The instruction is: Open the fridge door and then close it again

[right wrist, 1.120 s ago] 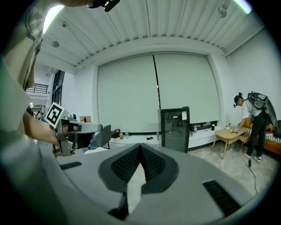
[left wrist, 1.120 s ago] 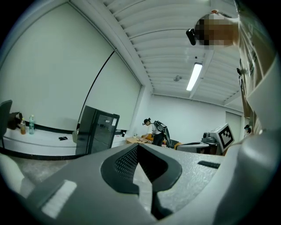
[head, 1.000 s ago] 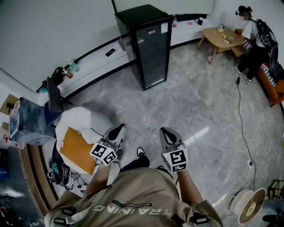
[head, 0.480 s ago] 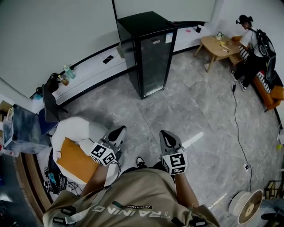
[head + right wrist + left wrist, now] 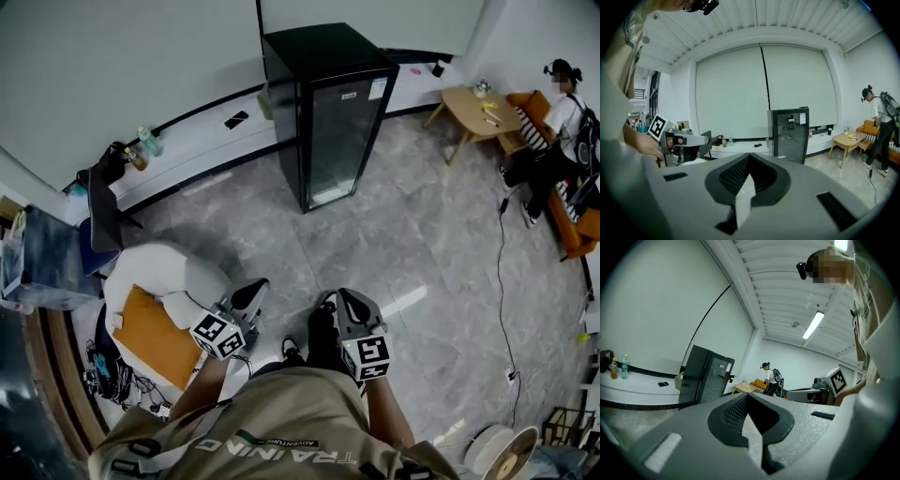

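**A:** Where's the fridge [image 5: 328, 103] relative to the grippers?

**B:** Well ahead of both. The fridge stands against the back wall [image 5: 141, 56]. Its door [image 5: 342, 141] is shut, glass front facing this way. Bare floor [image 5: 403, 244] lies between the fridge and the grippers. Nothing touches it.

**A:** So the step in hand is the approach?

**B:** That's my read. Opening hasn't started.

**A:** Left gripper [image 5: 253, 286]?

**B:** Jaws fully together, nothing between them. The left gripper view shows that plainly. It's well short of the fridge and points roughly toward it.

**A:** Right gripper [image 5: 349, 296]?

**B:** Same. The tips meet and it's empty. It's about as far from the fridge as the left one, and the fridge sits just right of centre in its view.

**A:** How to do this step well?

**B:** Walk up square to the fridge and stop within reach of the door's free edge. I can't tell from here which side has the handle or the hinge, it's too small. Check that up close before committing.

Open one gripper before contact, since closed tips would likely just skate on the glass. Pinch or hook the edge, then pull along the door's arc, not straight back. The fridge is tall and narrow, so a straight yank might rock or drag it. Keep the other gripper out of the swing.

**A:** Anything in the way?

**B:** A second person [image 5: 570, 122] is far off to the right of the fridge, clear of the direct line.
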The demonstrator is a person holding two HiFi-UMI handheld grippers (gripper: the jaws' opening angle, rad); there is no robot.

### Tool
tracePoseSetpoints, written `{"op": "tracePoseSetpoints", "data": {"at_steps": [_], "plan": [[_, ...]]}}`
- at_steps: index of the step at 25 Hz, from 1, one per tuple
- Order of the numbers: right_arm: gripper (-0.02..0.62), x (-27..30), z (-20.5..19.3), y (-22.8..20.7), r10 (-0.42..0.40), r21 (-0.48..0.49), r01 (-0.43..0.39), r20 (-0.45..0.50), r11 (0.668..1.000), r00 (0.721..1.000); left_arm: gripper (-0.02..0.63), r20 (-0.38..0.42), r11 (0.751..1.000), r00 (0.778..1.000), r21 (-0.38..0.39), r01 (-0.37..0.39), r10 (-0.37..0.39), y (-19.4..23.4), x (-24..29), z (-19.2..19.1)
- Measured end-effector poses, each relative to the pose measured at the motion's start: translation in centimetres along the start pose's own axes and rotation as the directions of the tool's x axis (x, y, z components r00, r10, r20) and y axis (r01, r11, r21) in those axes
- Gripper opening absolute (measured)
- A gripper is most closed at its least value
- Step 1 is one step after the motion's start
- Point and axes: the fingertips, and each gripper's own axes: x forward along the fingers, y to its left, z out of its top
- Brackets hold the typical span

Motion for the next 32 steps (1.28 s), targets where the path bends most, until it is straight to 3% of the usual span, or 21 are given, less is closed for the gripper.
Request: {"op": "tracePoseSetpoints", "data": {"at_steps": [3,9,14,18,32], "plan": [[-0.003,2.6,0.5,-1.6,0.025,0.000,-0.025,0.015,1.000,1.000,-0.009,-0.015,1.000,1.000,0.023,-0.011,0.011,1.3,1.7,1.0],[-0.003,8.6,4.3,-5.6,0.057,-0.092,-0.051,0.060,0.994,0.997,-0.009,-0.036,0.996,0.999,0.089,-0.013,0.016,4.2,8.1,4.3],[-0.003,11.9,7.1,-10.2,0.073,-0.064,-0.066,0.101,0.996,0.992,-0.009,-0.011,0.993,0.999,0.111,-0.031,0.032,5.8,13.8,7.7],[-0.003,13.4,8.6,-12.8,0.097,-0.065,-0.090,0.104,0.994,0.990,-0.009,-0.072,0.982,0.997,0.190,-0.011,0.025,5.7,17.1,8.0],[-0.003,19.0,9.2,-17.7,0.121,-0.036,-0.119,0.073,0.992,0.990,-0.009,-0.099,0.989,0.994,0.144,-0.029,0.044,10.2,23.3,8.3]]}}
